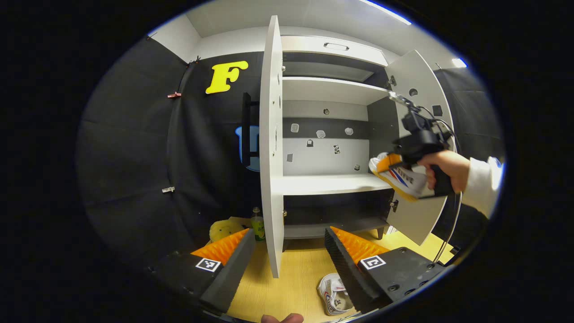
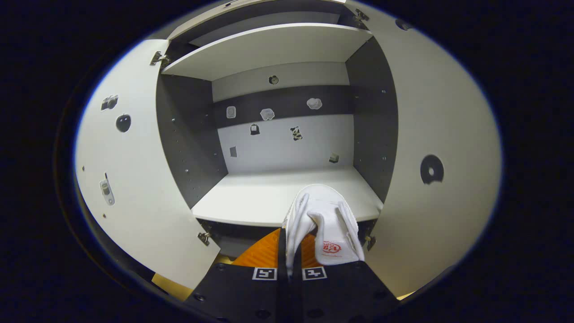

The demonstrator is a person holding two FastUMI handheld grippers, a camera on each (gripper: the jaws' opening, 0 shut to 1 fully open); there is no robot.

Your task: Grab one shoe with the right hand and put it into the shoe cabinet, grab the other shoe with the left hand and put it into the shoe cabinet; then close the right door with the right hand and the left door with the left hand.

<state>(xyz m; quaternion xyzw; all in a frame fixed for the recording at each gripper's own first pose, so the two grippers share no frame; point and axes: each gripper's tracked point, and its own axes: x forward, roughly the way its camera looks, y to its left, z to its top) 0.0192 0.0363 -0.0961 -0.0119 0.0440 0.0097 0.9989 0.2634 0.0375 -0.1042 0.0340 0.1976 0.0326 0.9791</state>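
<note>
The shoe cabinet (image 1: 329,89) stands with both doors open; its left door (image 1: 271,148) is edge-on to me and its right door (image 1: 415,89) swings out. A hand holds my right gripper (image 1: 406,161) shut on a white shoe (image 1: 403,179) with red and blue stripes, just in front of the middle shelf (image 1: 327,184) at its right end. In the right gripper view the gripper (image 2: 289,251) pinches this shoe (image 2: 320,220), whose toe reaches over the shelf's (image 2: 269,197) front edge. My left gripper (image 1: 291,255) is open, low over the floor, above the other white shoe (image 1: 334,294).
A green bottle (image 1: 257,226) and a yellow soft object (image 1: 223,229) sit on the wooden floor (image 1: 291,278) left of the left door. A black handle (image 1: 246,130) sticks out from that door's outer face. Small stickers dot the cabinet's back wall (image 2: 287,143).
</note>
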